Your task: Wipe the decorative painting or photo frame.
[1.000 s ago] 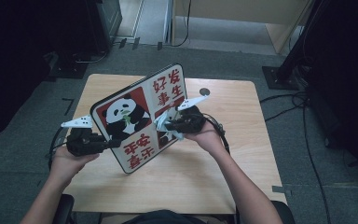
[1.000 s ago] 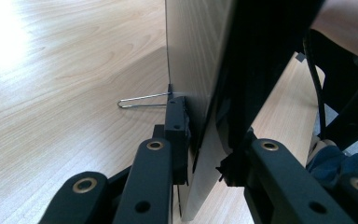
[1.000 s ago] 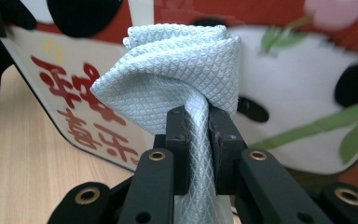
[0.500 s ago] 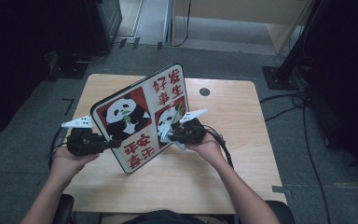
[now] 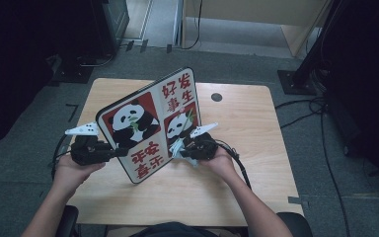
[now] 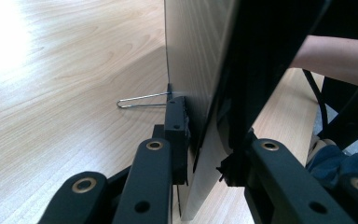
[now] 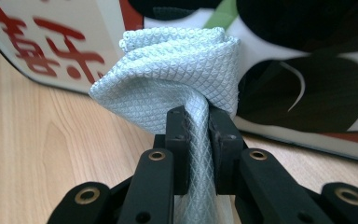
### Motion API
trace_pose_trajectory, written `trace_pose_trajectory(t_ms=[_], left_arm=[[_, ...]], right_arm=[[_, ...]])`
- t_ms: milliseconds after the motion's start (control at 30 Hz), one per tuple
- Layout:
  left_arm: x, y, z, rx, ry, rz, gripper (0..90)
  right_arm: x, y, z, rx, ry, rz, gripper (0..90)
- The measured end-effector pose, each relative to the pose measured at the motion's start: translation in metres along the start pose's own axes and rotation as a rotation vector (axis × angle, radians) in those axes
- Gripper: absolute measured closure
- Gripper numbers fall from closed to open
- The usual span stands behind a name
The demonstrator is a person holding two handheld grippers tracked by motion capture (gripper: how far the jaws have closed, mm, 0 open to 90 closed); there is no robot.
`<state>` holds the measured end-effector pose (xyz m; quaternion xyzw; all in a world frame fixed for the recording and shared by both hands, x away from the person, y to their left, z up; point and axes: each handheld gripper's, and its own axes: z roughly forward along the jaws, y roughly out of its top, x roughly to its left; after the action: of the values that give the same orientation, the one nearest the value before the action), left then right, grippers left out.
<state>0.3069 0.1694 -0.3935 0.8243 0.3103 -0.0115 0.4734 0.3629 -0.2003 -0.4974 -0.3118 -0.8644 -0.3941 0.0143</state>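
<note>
A panda board (image 5: 148,123) with red Chinese characters stands tilted on its lower edge on the wooden table (image 5: 237,182). My left gripper (image 5: 121,152) is shut on the board's left edge; in the left gripper view the jaws clamp the thin board (image 6: 200,70) from both sides at my left gripper (image 6: 205,154). My right gripper (image 5: 180,148) is shut on a pale blue cloth (image 5: 176,147). The bunched cloth (image 7: 168,74) presses against the board's face (image 7: 307,84) just beyond my right gripper (image 7: 196,135), near the lower right panda picture.
A thin wire stand (image 6: 140,100) sticks out from the board's back onto the table. A round dark hole (image 5: 216,97) sits near the table's far edge. Cables (image 5: 321,128) trail on the floor at the right, and a dark stand base (image 5: 296,79) is beyond.
My right gripper has moved down the board's face with the cloth, toward the table. The left gripper and the board have stayed put.
</note>
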Motion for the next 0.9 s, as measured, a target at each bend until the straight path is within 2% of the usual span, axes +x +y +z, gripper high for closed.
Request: trace_pose_trajectory(t_ms=[367, 500, 733, 900], left_arm=[[0.001, 0.0, 0.0, 0.0, 0.001, -0.013, 77.1], [0.001, 0.0, 0.0, 0.0, 0.001, -0.014, 77.1], [0.001, 0.0, 0.0, 0.0, 0.001, -0.016, 77.1], [0.001, 0.0, 0.0, -0.001, 0.002, -0.018, 77.1]], right_arm=[[0.0, 0.001, -0.003, 0.012, 0.007, 0.009, 80.6], [0.001, 0.004, -0.01, -0.017, 0.012, 0.0, 80.6], [0.004, 0.015, -0.028, -0.072, 0.021, 0.017, 80.8], [0.011, 0.033, -0.04, -0.091, 0.03, -0.021, 80.8]])
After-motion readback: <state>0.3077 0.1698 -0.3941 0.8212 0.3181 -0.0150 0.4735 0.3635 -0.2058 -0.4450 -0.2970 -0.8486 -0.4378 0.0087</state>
